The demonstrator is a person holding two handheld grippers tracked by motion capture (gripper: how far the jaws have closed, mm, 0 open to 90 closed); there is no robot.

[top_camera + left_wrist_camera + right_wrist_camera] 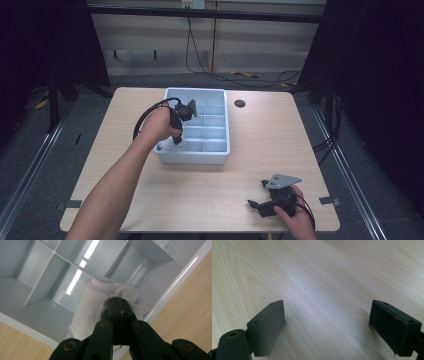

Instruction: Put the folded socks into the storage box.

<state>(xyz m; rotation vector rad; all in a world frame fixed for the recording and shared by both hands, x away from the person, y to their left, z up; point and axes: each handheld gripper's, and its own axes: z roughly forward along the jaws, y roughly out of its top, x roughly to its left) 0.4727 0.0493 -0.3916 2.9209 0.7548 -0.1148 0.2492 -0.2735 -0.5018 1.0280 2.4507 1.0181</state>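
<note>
1. Left gripper (177, 140) is down inside the pale blue divided tray (223, 150), at its near-left corner. In the left gripper view its jaws are pressed together on a rolled white cloth (87, 312).
2. The cloth sits over a compartment next to the tray's outer wall (160, 302); bare wooden table (190, 315) lies just beyond that wall. Whether the cloth rests on the compartment floor or hangs above it cannot be told.
3. Judged step: the cloth is either being placed into the tray or lifted out of it; the pictures alone do not settle which. If placing, the next move calls for seating the roll within the dividers and then parting the jaws; if lifting, a straight rise clear of the walls.
4. Right gripper (261, 196) rests low at the table's near-right corner, well apart from the tray. Its jaws stand wide apart with nothing but tabletop (324, 277) between them.
5. Hard to make out: in the high view the left hand (159, 125) covers most of the cloth, and the lower end of the roll is hidden behind the left gripper's linkage.
</note>
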